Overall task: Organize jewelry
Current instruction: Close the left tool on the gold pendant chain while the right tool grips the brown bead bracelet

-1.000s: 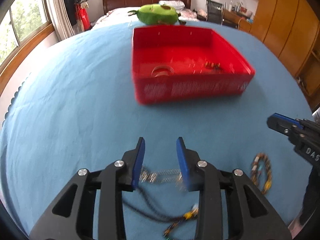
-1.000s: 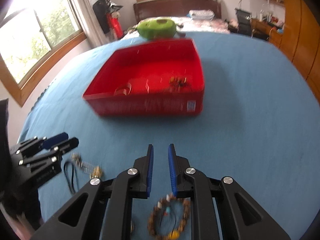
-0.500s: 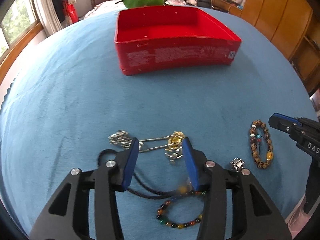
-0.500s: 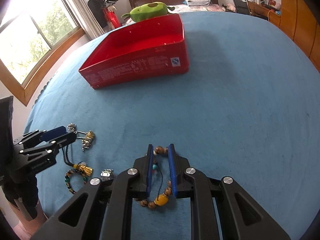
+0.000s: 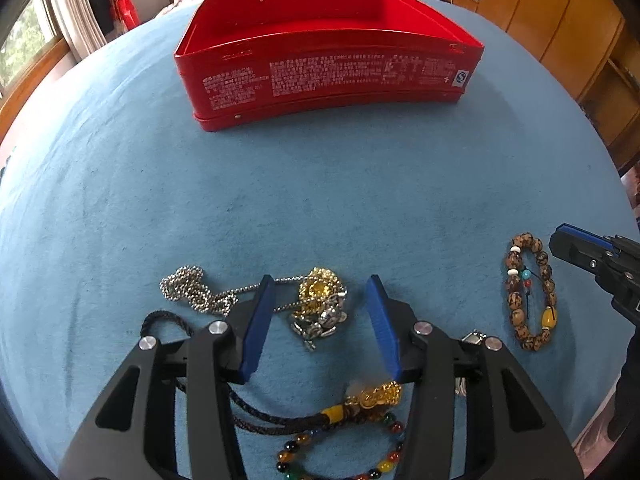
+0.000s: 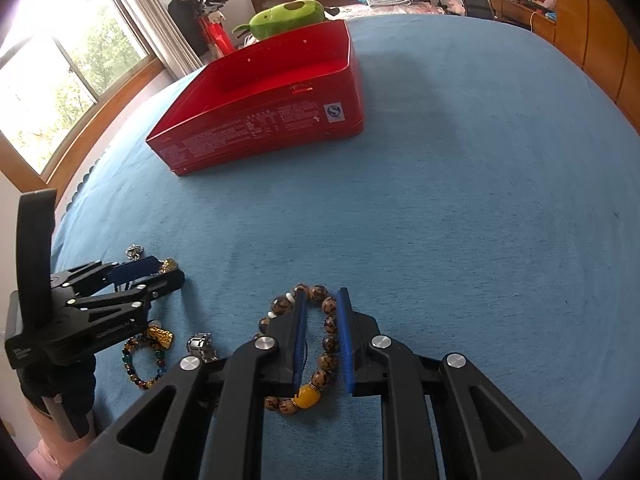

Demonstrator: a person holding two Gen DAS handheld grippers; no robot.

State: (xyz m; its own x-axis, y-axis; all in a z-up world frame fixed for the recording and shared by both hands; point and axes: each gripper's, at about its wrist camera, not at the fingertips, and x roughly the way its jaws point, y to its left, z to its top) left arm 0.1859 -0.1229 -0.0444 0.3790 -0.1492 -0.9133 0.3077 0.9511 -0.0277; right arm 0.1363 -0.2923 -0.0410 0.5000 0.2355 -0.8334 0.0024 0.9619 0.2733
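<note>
We hold the left gripper (image 5: 320,320) low over the blue-covered counter (image 5: 320,200), its jaws spread wide around a gold-and-silver pendant (image 5: 320,304) on a silver chain (image 5: 192,292), touching neither; a multicoloured bead bracelet (image 5: 340,456) lies near the counter's near edge; our right gripper (image 6: 322,336) has its jaws narrowly parted astride one side of the brown bead bracelet (image 6: 324,344); whether they pinch it we cannot tell; the red tin box (image 5: 328,76) stands toward the far edge.
</note>
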